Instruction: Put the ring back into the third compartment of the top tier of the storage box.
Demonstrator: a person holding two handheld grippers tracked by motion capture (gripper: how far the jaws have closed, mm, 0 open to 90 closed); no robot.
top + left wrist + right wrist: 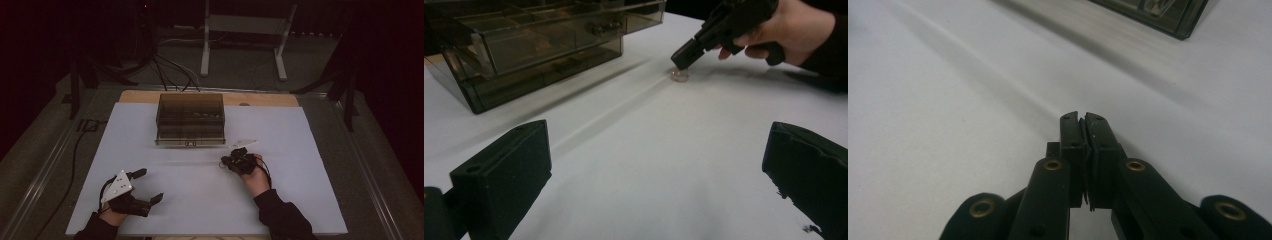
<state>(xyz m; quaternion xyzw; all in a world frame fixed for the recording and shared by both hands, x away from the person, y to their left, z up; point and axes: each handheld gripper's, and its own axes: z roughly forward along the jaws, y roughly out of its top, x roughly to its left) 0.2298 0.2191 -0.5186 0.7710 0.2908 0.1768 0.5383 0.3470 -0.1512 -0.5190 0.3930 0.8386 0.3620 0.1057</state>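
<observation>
Right gripper (223, 161) closed, empty, near drawer box (190, 120); left gripper (148, 186) wide open.

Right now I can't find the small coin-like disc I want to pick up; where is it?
In the left gripper view, the disc lies on the white table, under the right gripper's shut tip, right of the drawer box.

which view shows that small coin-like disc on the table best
The left gripper view: the small round disc lies on the white table just under the right gripper tips. The high view leaves it too small to tell, and the right gripper view looks past its closed jaws.
</observation>
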